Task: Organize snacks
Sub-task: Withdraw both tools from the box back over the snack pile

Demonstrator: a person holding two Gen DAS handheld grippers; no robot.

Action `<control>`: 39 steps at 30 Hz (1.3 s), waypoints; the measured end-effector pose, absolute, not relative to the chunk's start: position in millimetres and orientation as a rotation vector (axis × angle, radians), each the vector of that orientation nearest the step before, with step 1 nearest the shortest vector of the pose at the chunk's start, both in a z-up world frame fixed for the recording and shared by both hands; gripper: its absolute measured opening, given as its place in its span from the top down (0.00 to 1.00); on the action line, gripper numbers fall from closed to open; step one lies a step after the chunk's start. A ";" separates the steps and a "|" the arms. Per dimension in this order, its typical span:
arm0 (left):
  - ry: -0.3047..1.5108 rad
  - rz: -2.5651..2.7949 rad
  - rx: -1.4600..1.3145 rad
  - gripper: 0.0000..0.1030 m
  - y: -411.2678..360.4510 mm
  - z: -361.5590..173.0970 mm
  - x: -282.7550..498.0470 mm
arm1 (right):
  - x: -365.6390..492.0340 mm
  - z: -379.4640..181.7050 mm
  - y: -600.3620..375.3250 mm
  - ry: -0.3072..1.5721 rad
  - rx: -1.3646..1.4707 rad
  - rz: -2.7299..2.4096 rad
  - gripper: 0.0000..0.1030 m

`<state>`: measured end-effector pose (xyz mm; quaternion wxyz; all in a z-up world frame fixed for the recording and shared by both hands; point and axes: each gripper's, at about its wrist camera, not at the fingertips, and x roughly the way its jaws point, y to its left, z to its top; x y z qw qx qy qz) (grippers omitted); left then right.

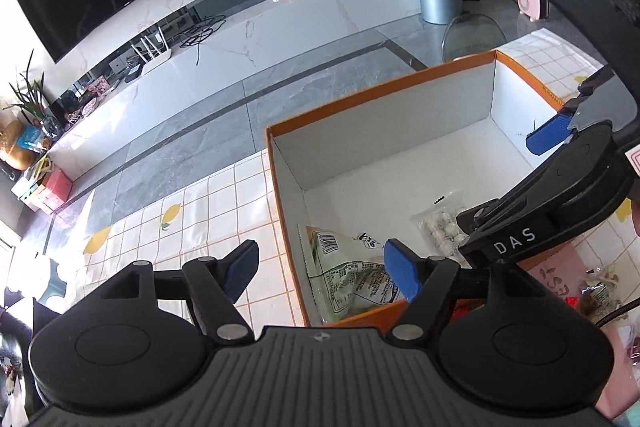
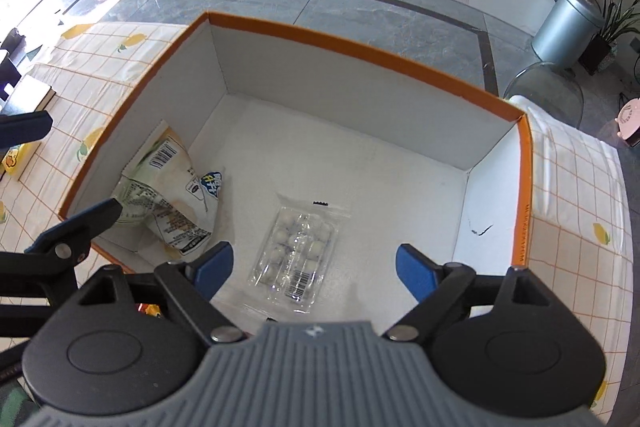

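I am looking down through both wrist cameras into an orange-edged box (image 2: 372,51) with a white inside, standing on a table (image 2: 576,195) covered by a checked cloth with lemons. Two snacks already lie on the box floor: a crumpled pale snack bag (image 2: 176,199) propped in the lower left corner, and a clear tray pack of small white balls (image 2: 298,247) lying flat near the bottom centre, its long axis running from lower left up to upper right. My right tool (image 2: 314,269) hangs directly above that pack, blue pads spread wide and grasping nothing. My left tool (image 1: 322,267) is likewise spread and empty, straddling the box's left wall with the bag just under its right pad. More wrapped snacks (image 1: 596,287) sit outside the box at the lower right of the left view, closer to my right hand, so I judge the right tool should fetch next.
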<state>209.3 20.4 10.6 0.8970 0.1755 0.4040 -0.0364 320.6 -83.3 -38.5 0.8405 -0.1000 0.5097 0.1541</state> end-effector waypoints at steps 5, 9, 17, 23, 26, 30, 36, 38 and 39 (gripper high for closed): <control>0.800 -0.045 0.288 0.18 30.7 21.3 183.4 | 285.0 -14.9 -96.8 0.993 -0.163 0.321 0.17; 0.758 -0.046 0.238 0.18 34.6 30.2 154.6 | 250.8 2.5 -107.5 0.916 -0.121 0.320 0.17; 0.698 -0.070 0.138 0.18 38.0 38.1 104.5 | 170.3 17.5 -128.4 0.774 -0.040 0.310 0.17; 0.692 -0.107 0.056 0.18 40.7 28.0 74.2 | 112.4 5.5 -147.7 0.702 0.024 0.258 0.17; 0.707 -0.128 0.000 0.18 43.2 17.4 63.1 | 95.0 -7.1 -155.7 0.713 0.059 0.236 0.17; 0.747 -0.161 -0.044 0.18 46.9 -0.3 54.5 | 74.9 -28.6 -164.9 0.724 0.038 0.180 0.15; 0.795 -0.168 -0.051 0.18 42.1 -26.7 44.2 | 57.6 -64.0 -184.4 0.795 0.027 0.099 0.14; 0.825 -0.162 -0.059 0.18 41.1 -34.8 45.6 | 56.9 -75.3 -191.2 0.842 0.046 0.067 0.14; 0.838 -0.160 -0.058 0.18 39.7 -40.2 43.7 | 58.9 -79.8 -195.3 0.864 0.066 0.054 0.14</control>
